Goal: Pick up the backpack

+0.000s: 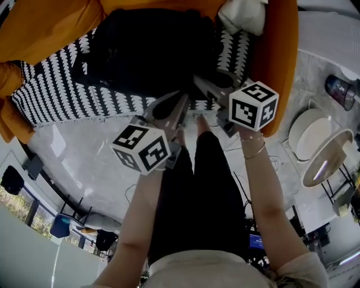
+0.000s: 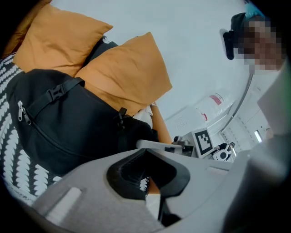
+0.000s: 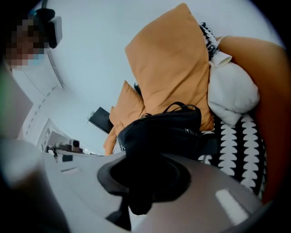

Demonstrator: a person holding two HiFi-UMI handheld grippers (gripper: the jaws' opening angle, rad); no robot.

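A black backpack (image 1: 152,50) lies on the sofa's black-and-white cover (image 1: 50,84), leaning against orange cushions (image 2: 122,73). My right gripper (image 1: 203,83) reaches the pack's front right edge. In the right gripper view a black strap (image 3: 141,200) from the backpack (image 3: 163,127) runs down between the jaws of my right gripper (image 3: 141,182), which are shut on it. My left gripper (image 1: 179,102) hovers at the sofa's front edge, just short of the pack. In the left gripper view my left gripper (image 2: 152,184) has its jaws together with nothing in them, and the backpack (image 2: 59,123) lies ahead to the left.
A white pillow (image 1: 244,14) sits at the sofa's right end beside the orange armrest (image 1: 281,62). To the right are white plates (image 1: 312,132) and a dark cup (image 1: 340,90) on a pale surface. The person's legs (image 1: 202,185) stand on the marble floor before the sofa.
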